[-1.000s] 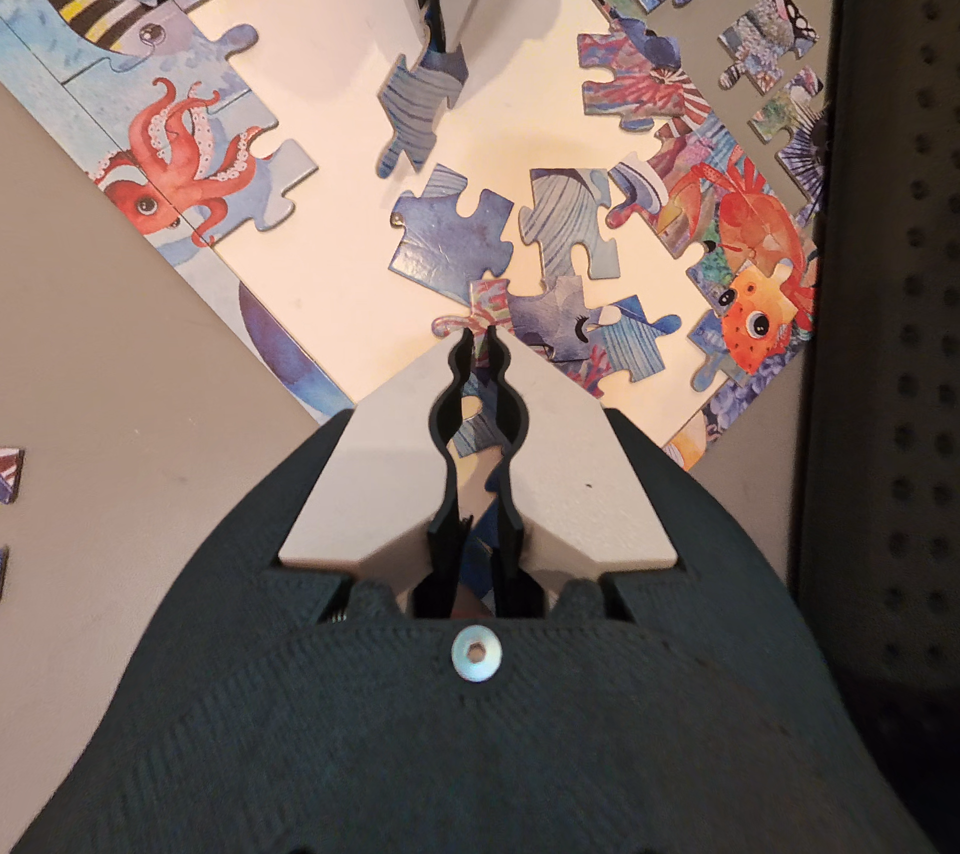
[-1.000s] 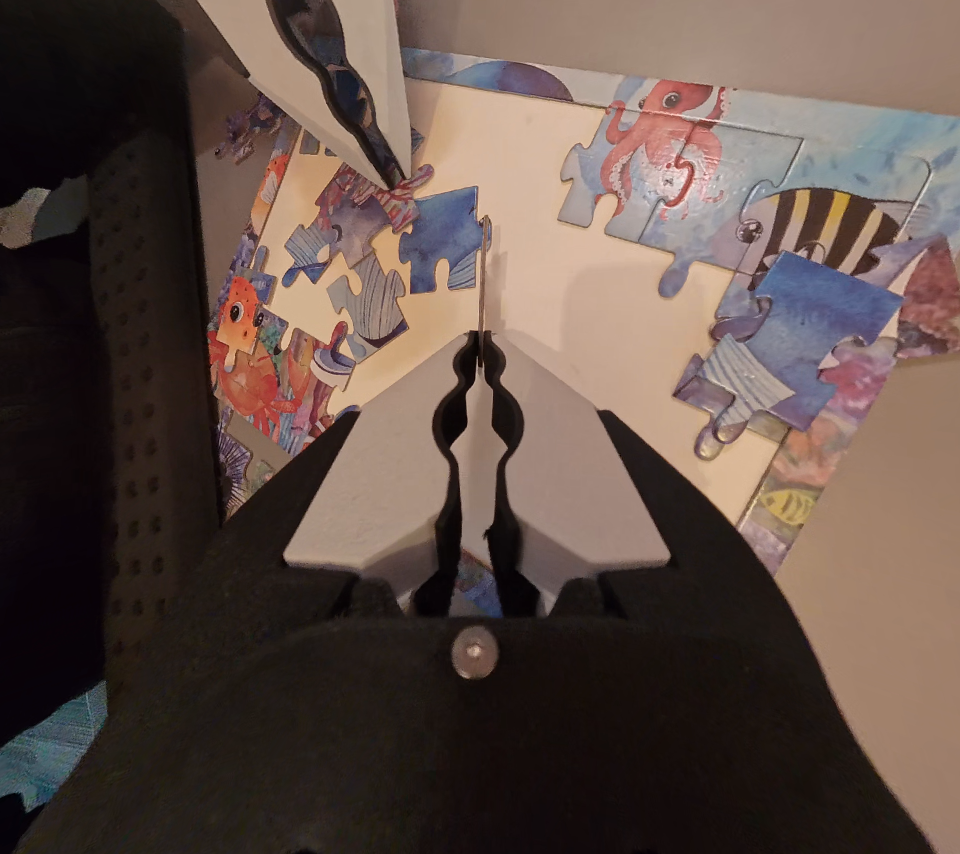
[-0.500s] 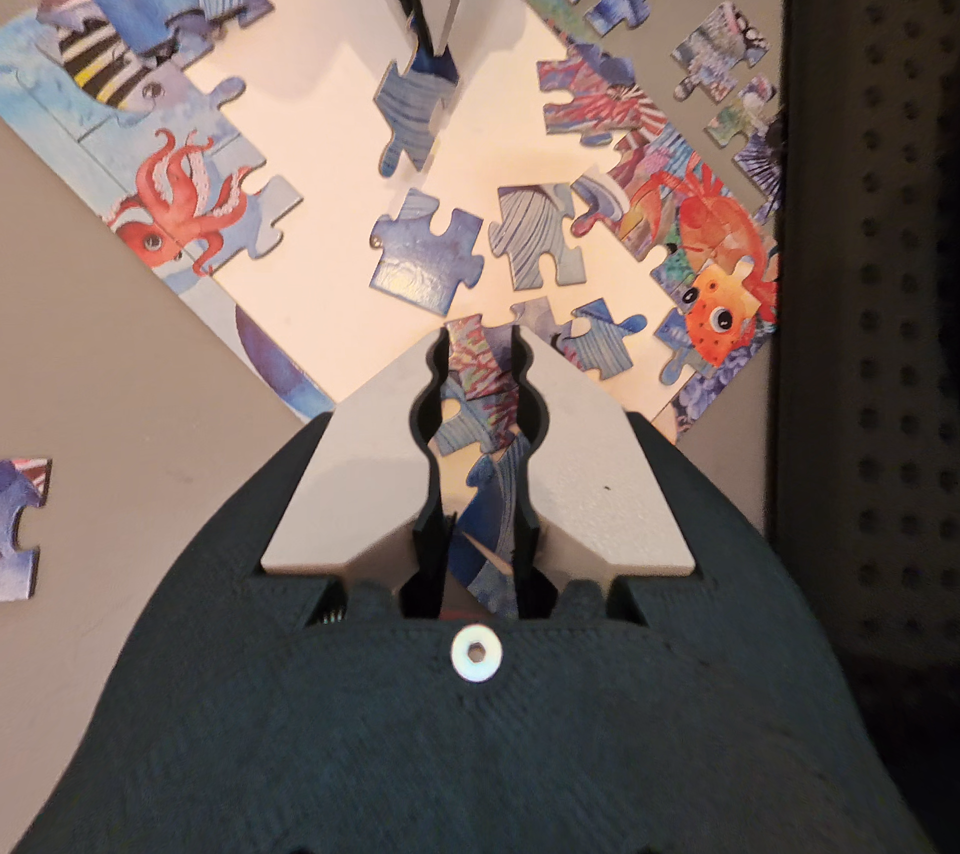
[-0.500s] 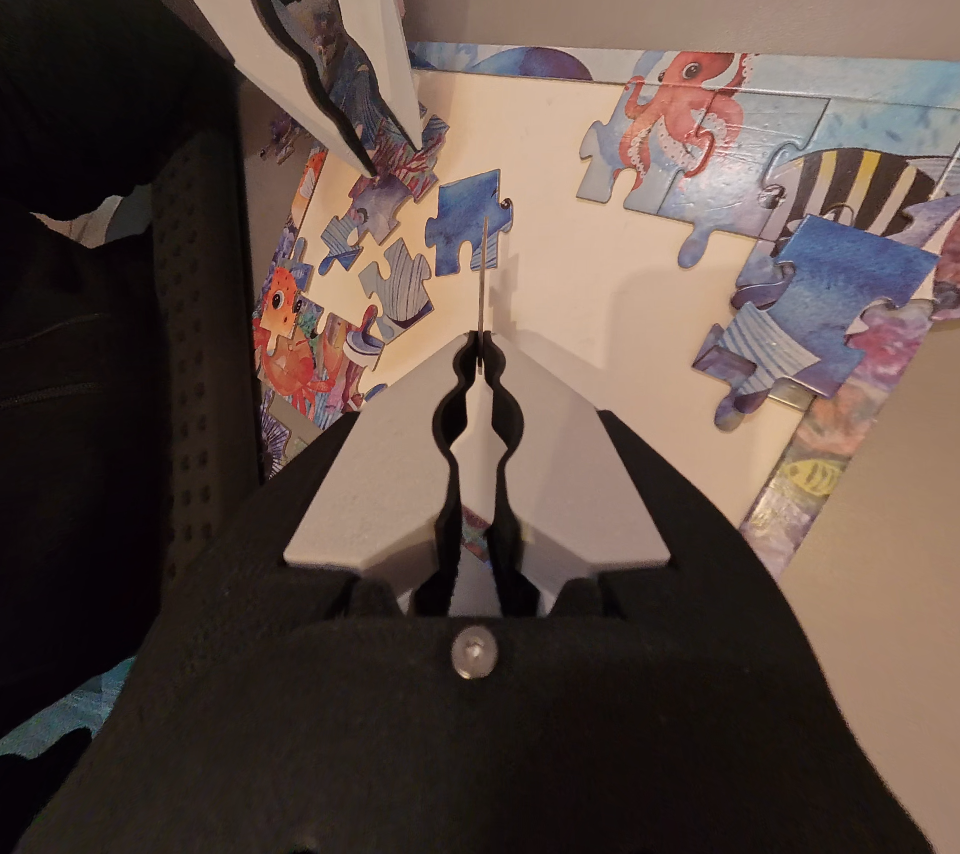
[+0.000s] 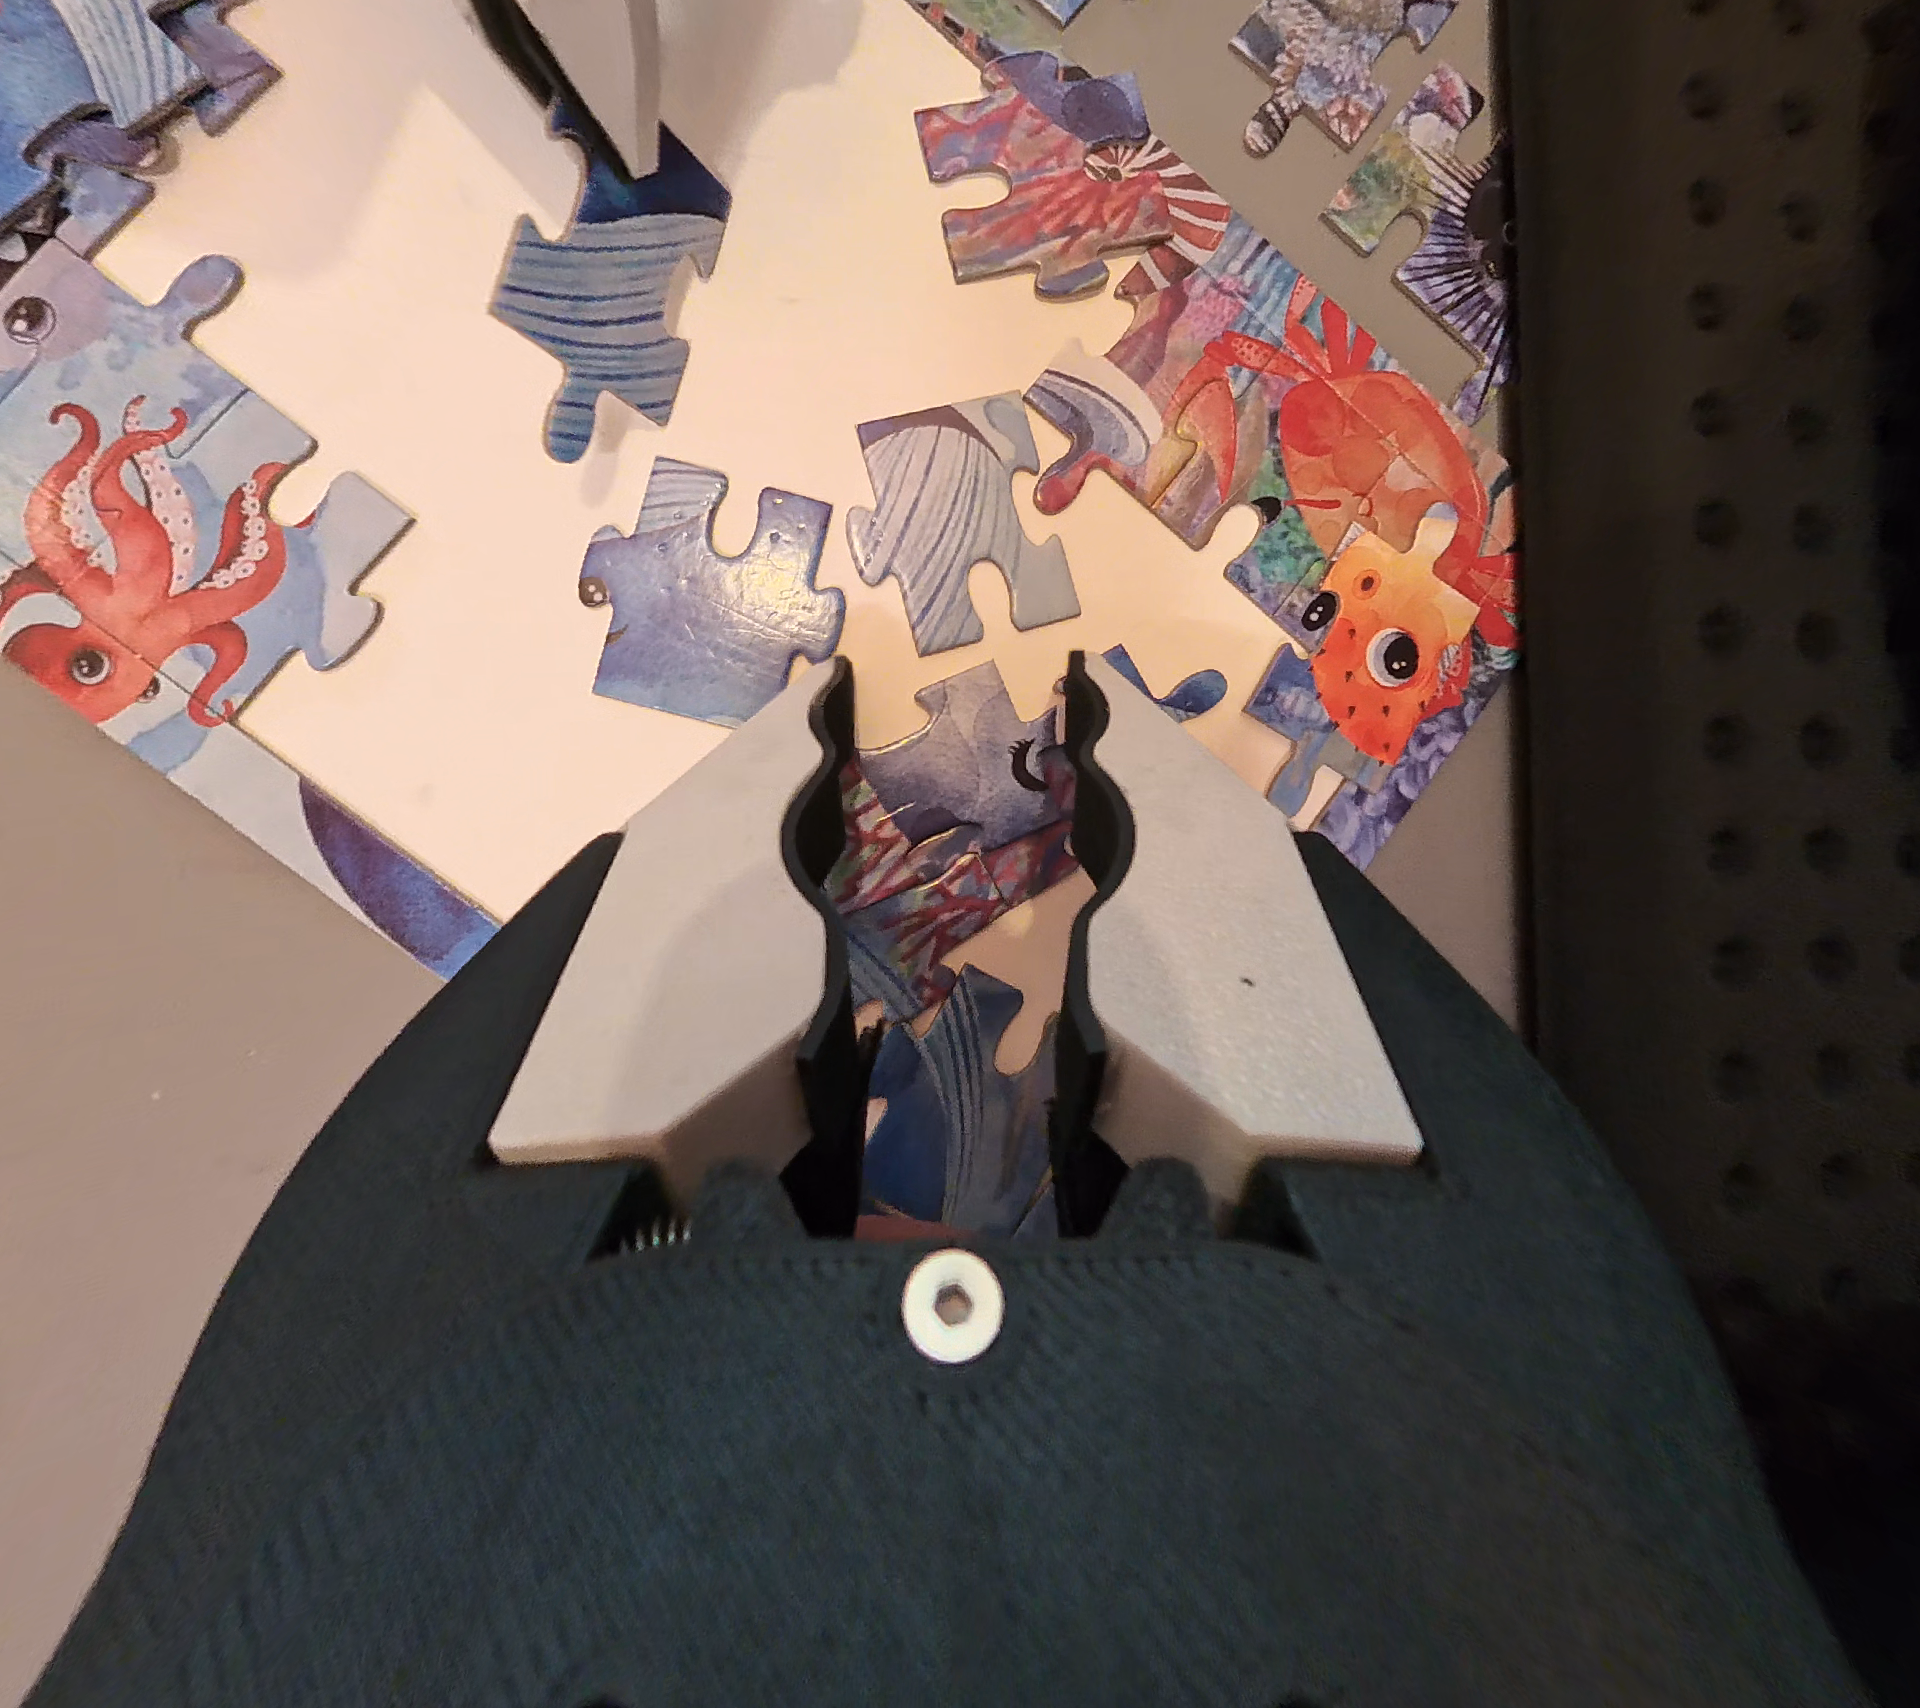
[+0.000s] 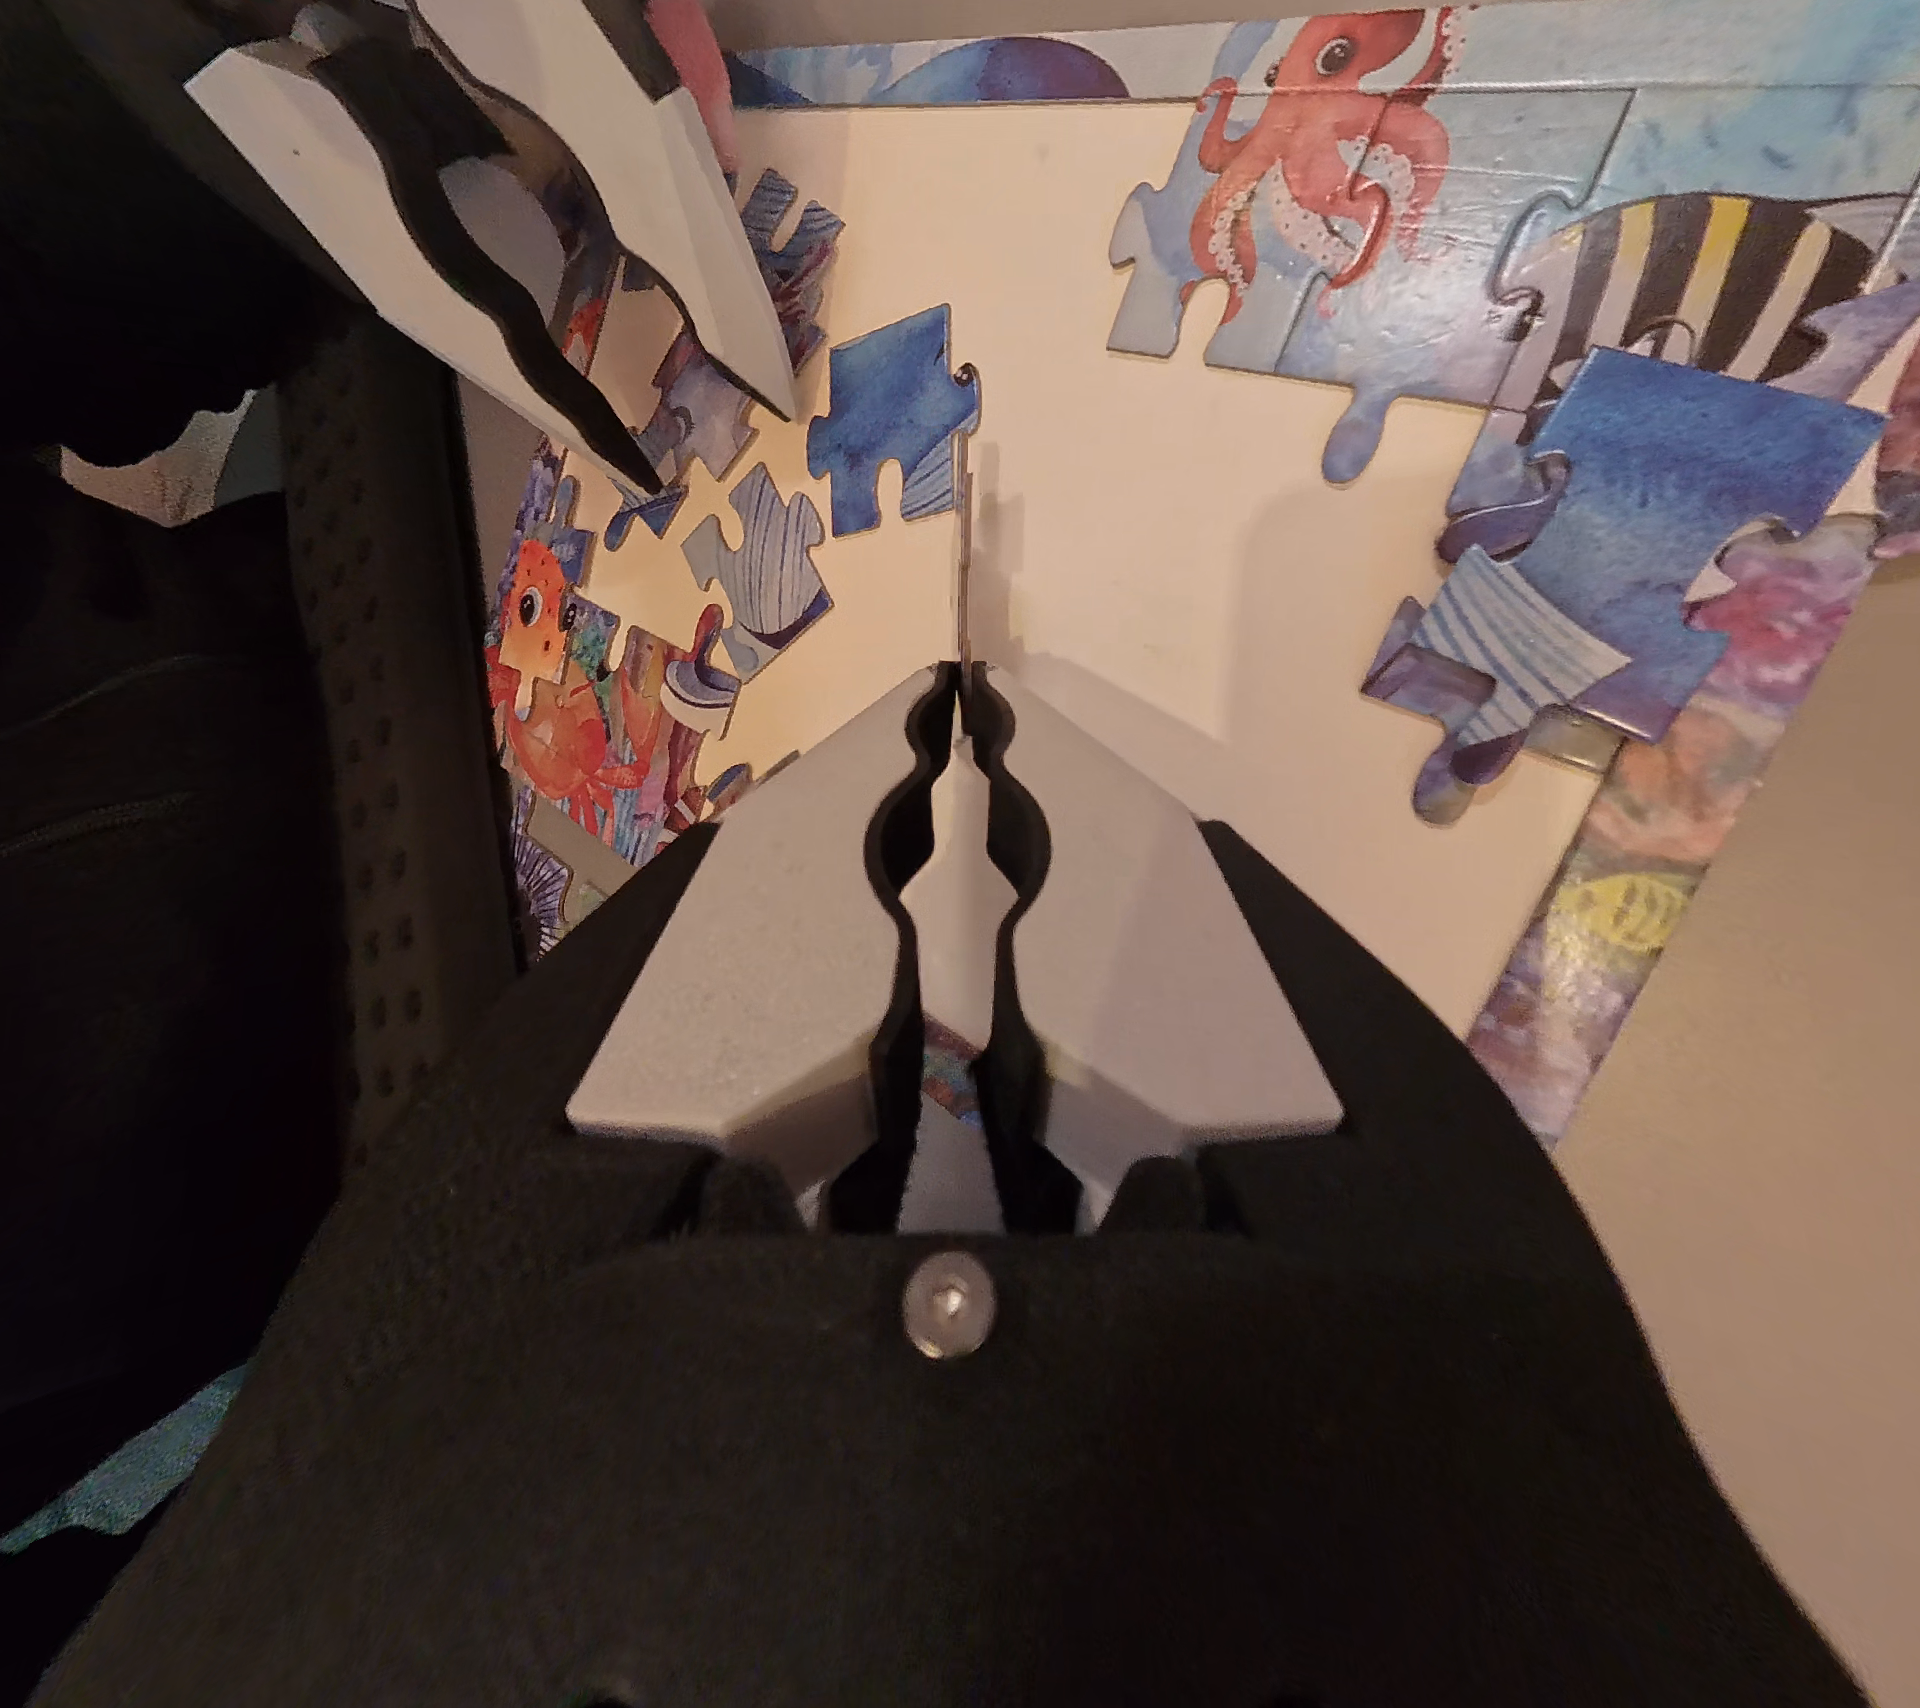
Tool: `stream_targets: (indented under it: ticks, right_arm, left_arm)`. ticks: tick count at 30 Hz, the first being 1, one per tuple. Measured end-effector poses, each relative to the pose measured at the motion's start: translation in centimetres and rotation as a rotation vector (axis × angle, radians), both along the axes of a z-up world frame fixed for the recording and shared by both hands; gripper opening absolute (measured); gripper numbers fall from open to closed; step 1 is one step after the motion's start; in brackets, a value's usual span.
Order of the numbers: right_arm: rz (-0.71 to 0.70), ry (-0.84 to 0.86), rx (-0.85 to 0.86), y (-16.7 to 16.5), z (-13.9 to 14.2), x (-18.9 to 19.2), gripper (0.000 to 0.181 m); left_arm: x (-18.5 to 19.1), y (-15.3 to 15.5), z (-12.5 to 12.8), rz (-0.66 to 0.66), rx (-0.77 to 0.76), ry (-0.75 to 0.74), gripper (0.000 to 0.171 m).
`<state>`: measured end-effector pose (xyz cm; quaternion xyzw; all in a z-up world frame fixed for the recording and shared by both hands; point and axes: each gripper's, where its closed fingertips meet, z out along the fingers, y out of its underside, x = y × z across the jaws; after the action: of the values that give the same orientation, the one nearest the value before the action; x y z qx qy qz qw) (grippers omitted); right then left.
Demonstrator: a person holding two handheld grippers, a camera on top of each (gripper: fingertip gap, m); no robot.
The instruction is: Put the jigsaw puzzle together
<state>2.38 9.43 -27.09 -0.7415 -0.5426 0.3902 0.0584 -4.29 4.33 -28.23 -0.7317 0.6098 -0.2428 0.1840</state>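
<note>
I am looking down on the puzzle tray (image 5: 395, 910), a flat board with a printed sea border lying at a slant on the grey bench (image 5: 156, 1087). Inside the tray, an octopus section (image 5: 156, 557) is sitting joined along the border nearest the bench's open side, and a crab and orange fish section (image 5: 1351, 515) is sitting joined at the opposite corner, close to the dark perforated panel (image 5: 1714, 515).

My left gripper (image 5: 961, 682) is hovering with its jaws parted to a moderate gap and gripping nothing; a dark blue piece with an eyelash (image 5: 966, 765) is lying flat on the tray in the gap between them. Just beyond it, two loose pieces are lying on the cream floor of the tray: a blue piece with a small eye (image 5: 717, 619) and a pale striped piece (image 5: 956, 536).

My right gripper (image 6: 961, 671) is pinching a striped blue piece (image 5: 608, 308) by its upper edge, jaws closed onto it. It is hanging on edge above the tray, long axis pointing down toward the floor.

The middle of the tray is offering bare room between the octopus section and the loose pieces. Three more pieces (image 5: 1340, 17) are lying on the bench past the tray's far edge
</note>
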Motion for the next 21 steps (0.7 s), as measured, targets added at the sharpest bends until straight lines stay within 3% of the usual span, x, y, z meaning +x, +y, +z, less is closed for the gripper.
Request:
stream_targets:
  ticks: [9, 16, 21]
  right_arm:
    - [-0.018, -0.01, -0.005, 0.3, 0.0, 0.0, 0.001]
    - [-0.016, -0.042, 0.022, 0.6, -0.4, -0.1, 0.03]
    - [0.054, 0.026, 0.146, 0.5, 1.2, -1.0, 0.033]
  left_arm:
    - [0.2, -0.4, -0.1, -0.009, -0.008, 0.012, 0.041]
    - [0.2, -0.6, -0.1, -0.014, -0.011, 0.018, 0.039]
    - [0.2, -0.6, -0.1, -0.014, -0.006, 0.024, 0.039]
